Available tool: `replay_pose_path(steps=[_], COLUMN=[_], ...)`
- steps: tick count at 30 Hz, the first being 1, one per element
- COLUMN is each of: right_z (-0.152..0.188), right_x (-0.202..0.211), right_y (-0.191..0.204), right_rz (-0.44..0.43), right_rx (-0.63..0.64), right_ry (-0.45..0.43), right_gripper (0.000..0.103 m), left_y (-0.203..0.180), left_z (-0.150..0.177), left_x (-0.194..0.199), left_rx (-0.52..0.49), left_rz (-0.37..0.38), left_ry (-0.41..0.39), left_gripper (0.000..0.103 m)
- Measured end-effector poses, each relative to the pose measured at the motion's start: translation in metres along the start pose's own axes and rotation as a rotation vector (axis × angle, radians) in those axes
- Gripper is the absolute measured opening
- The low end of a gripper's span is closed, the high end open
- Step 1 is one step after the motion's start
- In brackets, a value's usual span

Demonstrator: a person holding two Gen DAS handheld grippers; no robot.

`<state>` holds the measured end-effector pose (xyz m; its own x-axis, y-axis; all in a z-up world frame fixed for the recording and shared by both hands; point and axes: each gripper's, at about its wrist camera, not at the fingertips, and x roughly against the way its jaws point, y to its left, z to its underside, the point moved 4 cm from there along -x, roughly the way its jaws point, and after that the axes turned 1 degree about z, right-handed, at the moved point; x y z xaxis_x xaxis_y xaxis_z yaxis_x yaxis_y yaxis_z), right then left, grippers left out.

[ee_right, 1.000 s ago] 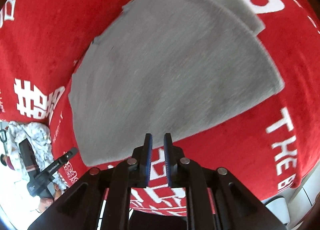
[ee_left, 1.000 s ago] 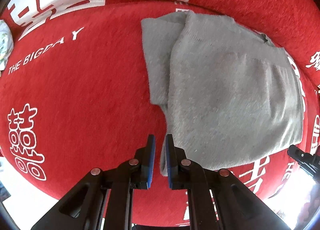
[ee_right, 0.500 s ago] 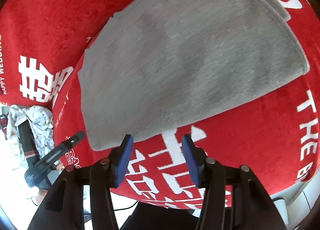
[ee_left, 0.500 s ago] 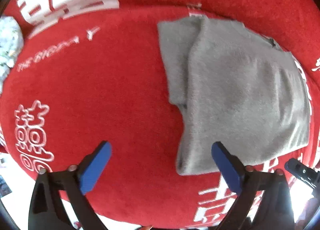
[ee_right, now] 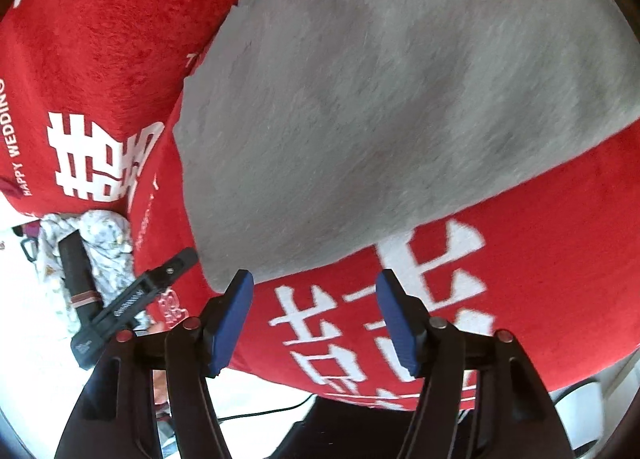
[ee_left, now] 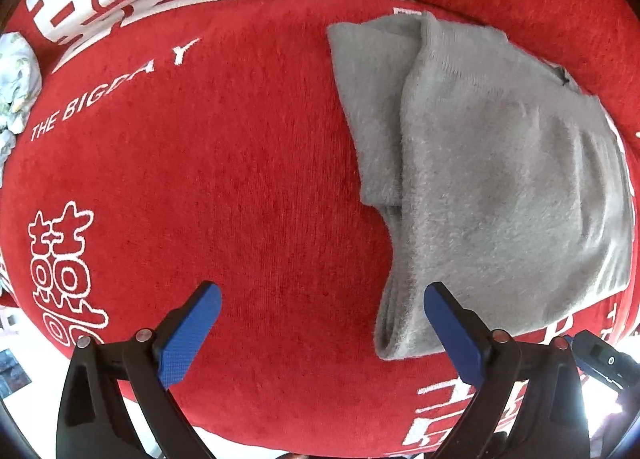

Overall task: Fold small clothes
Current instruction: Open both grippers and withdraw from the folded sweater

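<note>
Grey sweater (ee_left: 500, 187) lies folded on the red blanket (ee_left: 208, 179), released since a second ago. Left gripper (ee_left: 320, 323), then pinching its near corner, now gapes wide and empty beside it; right gripper (ee_right: 314, 315) likewise spreads open, holding nothing, at the hem.

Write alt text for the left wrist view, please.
A folded grey garment lies on a red blanket with white lettering. The left gripper is open in front of it, holding nothing, its right blue pad beside the garment's near corner.
</note>
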<state>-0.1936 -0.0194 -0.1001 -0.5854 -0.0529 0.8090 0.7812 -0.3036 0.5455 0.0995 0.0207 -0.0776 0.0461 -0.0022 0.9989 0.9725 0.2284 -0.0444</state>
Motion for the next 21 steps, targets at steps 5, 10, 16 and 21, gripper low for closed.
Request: replay_pose_path(steps=[5, 10, 16, 21], right_z=[0.002, 0.003, 0.006, 0.005], right_x=[-0.012, -0.022, -0.036, -0.042], right_y=[0.004, 0.006, 0.006, 0.002], right_rz=[-0.040, -0.066, -0.092, -0.179], right_rx=[-0.034, -0.061, -0.088, -0.171], right_ry=[0.026, 0.039, 0.057, 0.024], right_gripper=[0.068, 0.068, 0.068, 0.068], left_y=[0.003, 0.011, 0.028, 0.049], left_z=[-0.003, -0.010, -0.018, -0.030], left_x=[-0.005, -0.011, -0.013, -0.020], left_rx=[0.009, 0.005, 0.026, 0.062], left_rz=[0.018, 0.024, 0.074, 0.112], left_ry=[0.015, 0.024, 0.009, 0.015], left_gripper=[0.101, 0.101, 0.101, 0.101])
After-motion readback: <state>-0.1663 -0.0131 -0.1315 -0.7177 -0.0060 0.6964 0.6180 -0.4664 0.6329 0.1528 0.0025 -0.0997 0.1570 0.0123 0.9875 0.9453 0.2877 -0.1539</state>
